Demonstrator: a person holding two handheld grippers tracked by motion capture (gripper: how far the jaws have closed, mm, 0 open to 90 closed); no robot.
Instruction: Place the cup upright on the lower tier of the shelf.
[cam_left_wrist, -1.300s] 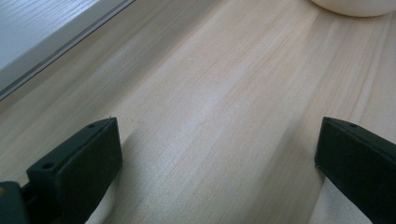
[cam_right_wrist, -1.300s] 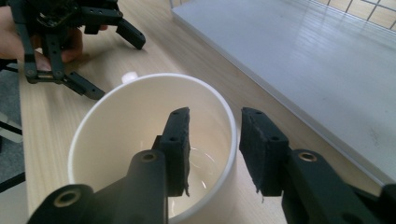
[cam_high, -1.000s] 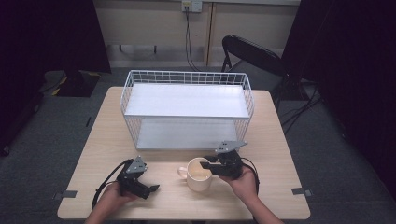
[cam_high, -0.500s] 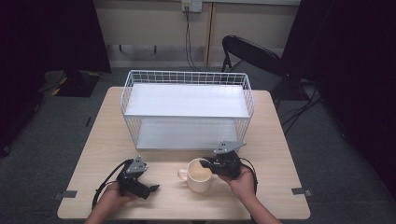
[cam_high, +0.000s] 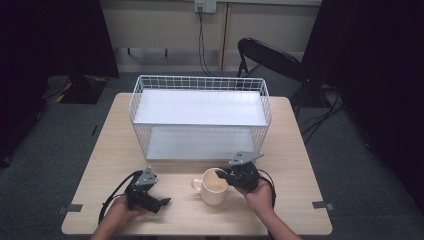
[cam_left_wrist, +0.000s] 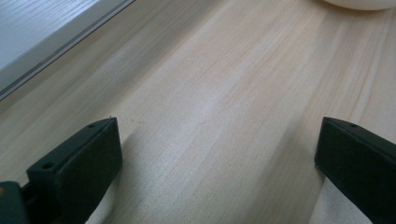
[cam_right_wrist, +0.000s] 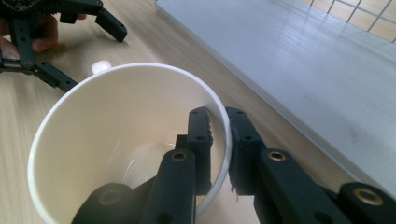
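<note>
Bare tabletop (cam_high: 305, 165) surrounds the right claw (cam_right_wrist: 218, 128) clamping the mug's (cam_high: 214, 187) rim; left claw (cam_high: 162, 202) gapes.

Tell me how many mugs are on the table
1. The mug stands at the table's near edge, in front of the wire rack, with the right gripper clamped on its rim.

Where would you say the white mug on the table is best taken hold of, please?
By its rim wall, from above on the side away from the handle. The mug stands upright with its mouth open, so one jaw fits inside and one outside. The right tool is already shut on it that way; the handle points toward the left tool.
</note>
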